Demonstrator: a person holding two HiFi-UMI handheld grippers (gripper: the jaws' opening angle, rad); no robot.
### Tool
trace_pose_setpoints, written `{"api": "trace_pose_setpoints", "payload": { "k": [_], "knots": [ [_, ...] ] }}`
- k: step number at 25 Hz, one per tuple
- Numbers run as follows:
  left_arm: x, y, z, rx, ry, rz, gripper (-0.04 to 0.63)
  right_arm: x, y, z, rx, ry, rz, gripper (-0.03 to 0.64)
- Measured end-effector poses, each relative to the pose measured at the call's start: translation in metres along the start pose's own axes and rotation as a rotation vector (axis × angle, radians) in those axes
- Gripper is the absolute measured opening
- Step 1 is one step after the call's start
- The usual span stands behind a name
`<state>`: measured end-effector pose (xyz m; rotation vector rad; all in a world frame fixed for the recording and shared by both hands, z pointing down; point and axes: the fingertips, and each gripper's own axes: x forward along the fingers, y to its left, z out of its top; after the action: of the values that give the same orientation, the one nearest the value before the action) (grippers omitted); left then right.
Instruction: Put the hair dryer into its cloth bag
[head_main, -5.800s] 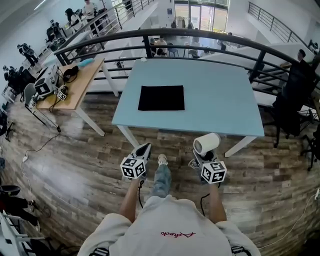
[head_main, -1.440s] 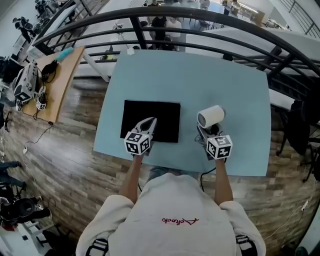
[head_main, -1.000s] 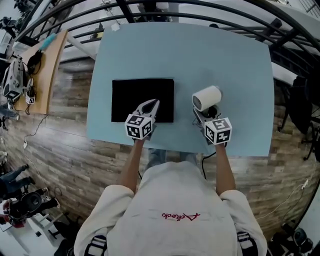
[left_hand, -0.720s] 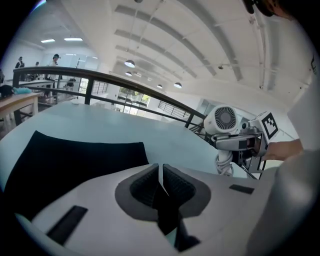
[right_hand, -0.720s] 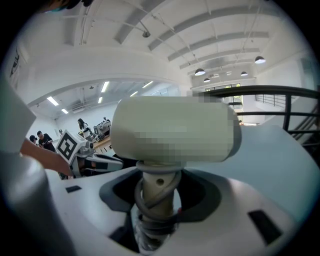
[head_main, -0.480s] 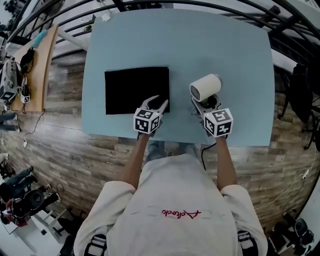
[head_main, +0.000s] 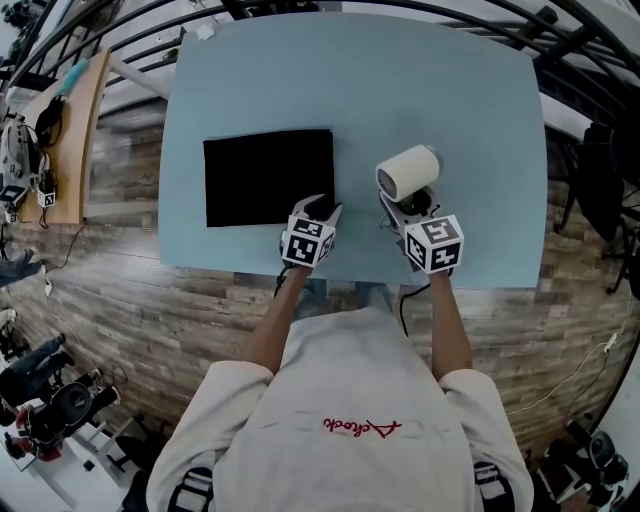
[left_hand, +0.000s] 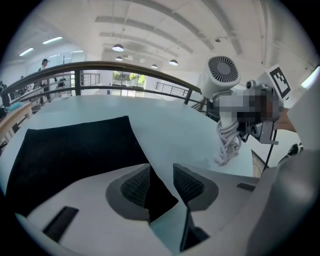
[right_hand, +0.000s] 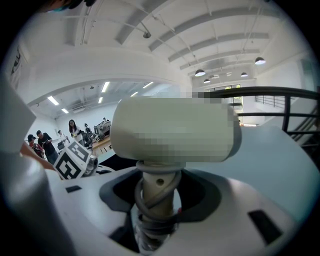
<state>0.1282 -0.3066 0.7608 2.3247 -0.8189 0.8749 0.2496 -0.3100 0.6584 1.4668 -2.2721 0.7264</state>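
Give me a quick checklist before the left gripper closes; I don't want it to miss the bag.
1. Left gripper jaws apart: ok, they have just been opening.
2. Cloth bag corner between those jaws: ok, pads not pressing on it.
3. Bag lying flat on the table: ok.
4. Hair dryer clamped by its handle in the right gripper: ok.
5. Cord bundled, clear of the bag: ok.
6. Which bag edge is the opening: cannot tell.
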Motion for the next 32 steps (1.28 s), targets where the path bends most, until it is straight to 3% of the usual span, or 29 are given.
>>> {"api": "trace_pose_setpoints", "payload": {
  "k": [5,13,23,32],
  "knots": [
    [0.009,0.006,-0.007,-0.016,0.039,0.028,0.137,-0.003,-0.001,0.001,-0.002,-0.001,-0.006,0.216],
    [0.012,0.009,-0.016,-0.027,0.079,0.009,0.028,-0.007,-0.005,0.000,-0.007,-0.001,-0.012,0.216],
    [-0.007,0.013,-0.002,-0.051,0.011,0.018,0.011,-0.004,0.001,0.000,-0.024,0.008,0.005,0.216],
    [-0.037,0.026,0.018,-0.082,-0.094,0.059,0.009,0.012,0.020,-0.004,-0.124,0.081,0.043,0.216]
  ]
}}
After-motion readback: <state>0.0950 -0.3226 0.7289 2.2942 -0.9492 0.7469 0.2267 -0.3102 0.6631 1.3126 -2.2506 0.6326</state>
